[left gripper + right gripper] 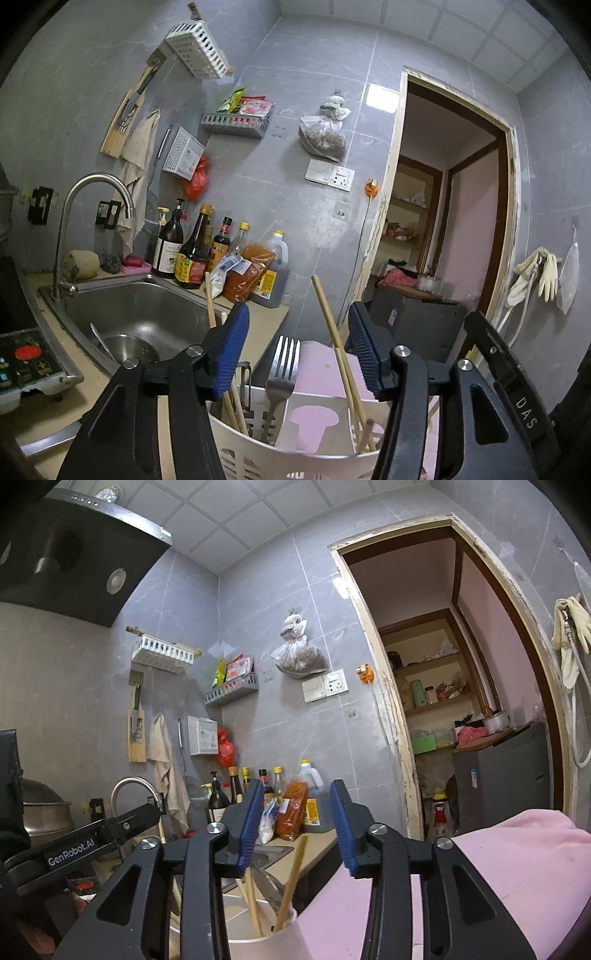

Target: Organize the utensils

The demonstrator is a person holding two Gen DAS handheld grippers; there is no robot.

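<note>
L wrist view: left gripper (297, 343) w/ jaws wide apart, nothing between the blue ribbed pads (231, 350). It hangs just above a white plastic holder (258, 454), slotted wall, curved rim. Standing in the holder: a steel fork (282, 373), tines up, shiny, plus several bamboo chopsticks (334, 339), pale and round, leaning at angles. A pink board (325, 373) w/ a rounded cut-out stands at the holder's back. Only this view shows the steel sink (140, 314) w/ a strainer bowl in it, the whole curved tap (92, 206), and a cooker panel (26, 358) w/ a red button at far left.

R wrist view: right gripper (295, 827) also spread open, empty, same blue ribbed pads (251, 823). Below it a smooth white cup (266, 941) w/ chopsticks (291, 878) poking up; fork not seen here. Only this view shows the black hood (74, 554) top left, a metal pot (44, 812), and the other gripper's body marked GenRobot.AI. Pink surface (498, 867) fills lower right, soft-looking.

Both views: grey tiled wall, sauce bottles (192, 254) on the counter behind the sink, wall racks, open doorway (461, 701) w/ shelves beyond.
</note>
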